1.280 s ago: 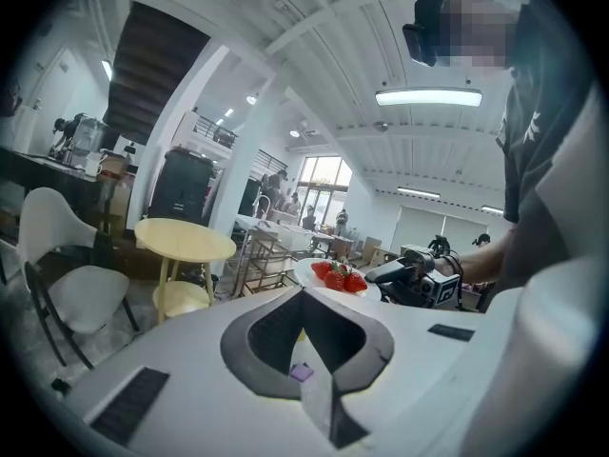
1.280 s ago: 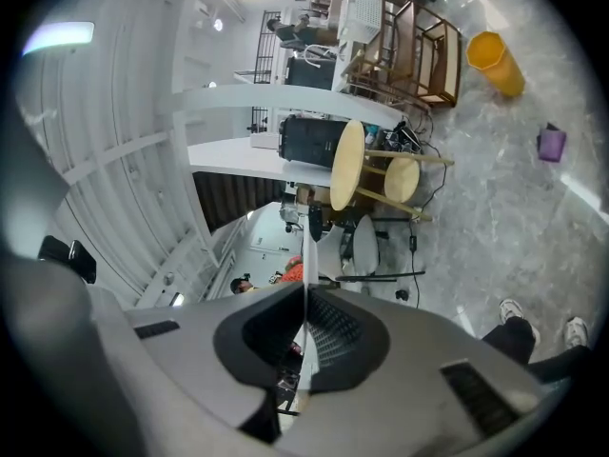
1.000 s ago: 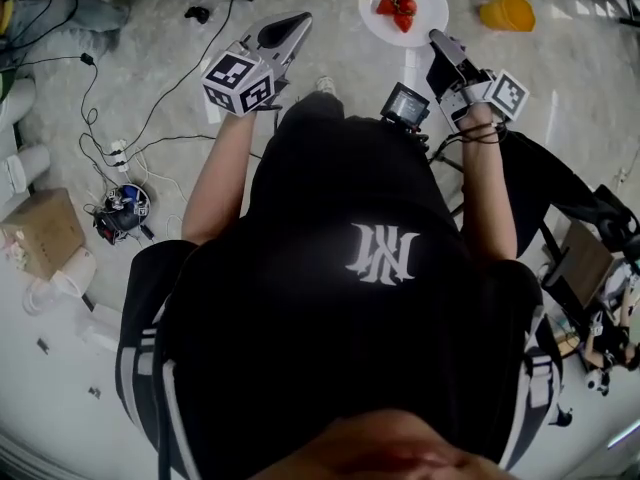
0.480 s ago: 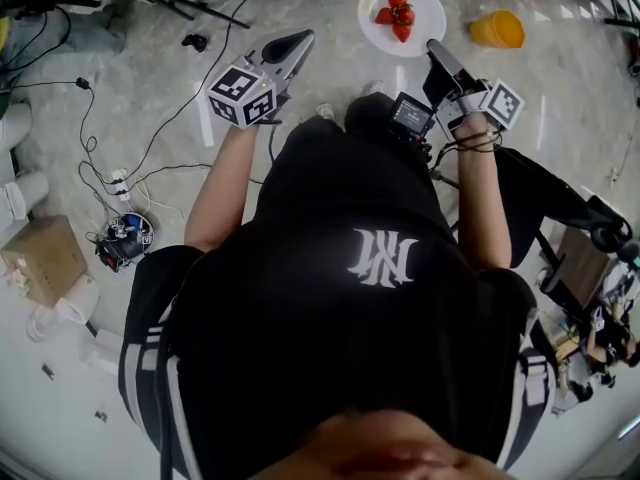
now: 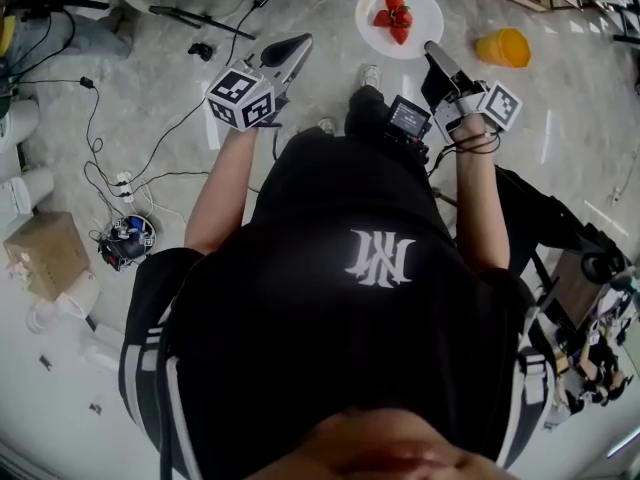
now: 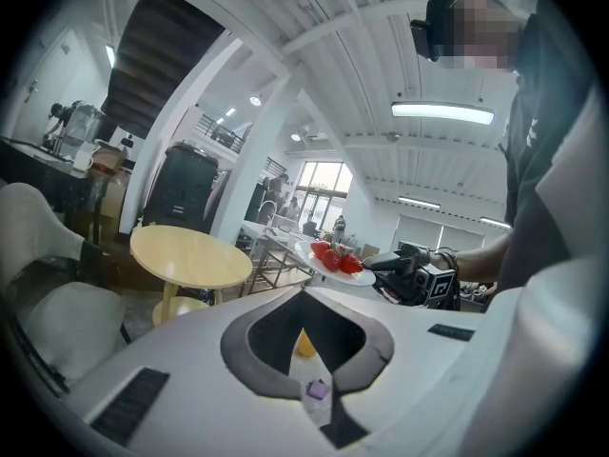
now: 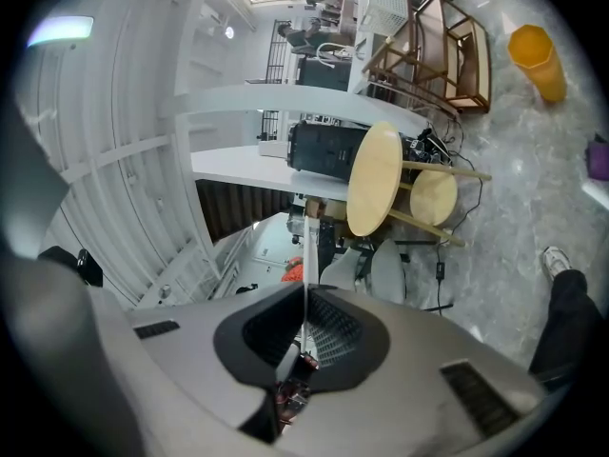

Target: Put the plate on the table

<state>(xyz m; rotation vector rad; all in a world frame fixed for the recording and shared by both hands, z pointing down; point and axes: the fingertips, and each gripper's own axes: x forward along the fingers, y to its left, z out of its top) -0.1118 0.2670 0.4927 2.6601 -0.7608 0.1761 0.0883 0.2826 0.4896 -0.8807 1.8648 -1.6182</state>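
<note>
A white plate (image 5: 412, 6) with red strawberries (image 5: 392, 18) hangs over the floor ahead of the person. My right gripper (image 5: 430, 50) is shut on its near rim. In the right gripper view the plate (image 7: 305, 246) shows as a thin edge between the jaws. From the left gripper view the plate (image 6: 331, 267) and the right gripper (image 6: 395, 267) are seen side on. The left gripper (image 5: 300, 40) is shut and holds nothing, to the left of the plate. A round pale wooden table (image 6: 190, 255) stands ahead; it also appears in the right gripper view, table (image 7: 373, 179).
An orange cup (image 5: 503, 46) lies on the marble floor right of the plate. Cables and a power strip (image 5: 120, 183) run across the floor at left, near a cardboard box (image 5: 42, 253). A white chair (image 6: 43, 246) and a round stool (image 7: 433, 196) stand by the table.
The person has walked forward: the orange cup and the floor cables have slid down the head view. Both grippers keep their pose and the plate stays in the right gripper.
</note>
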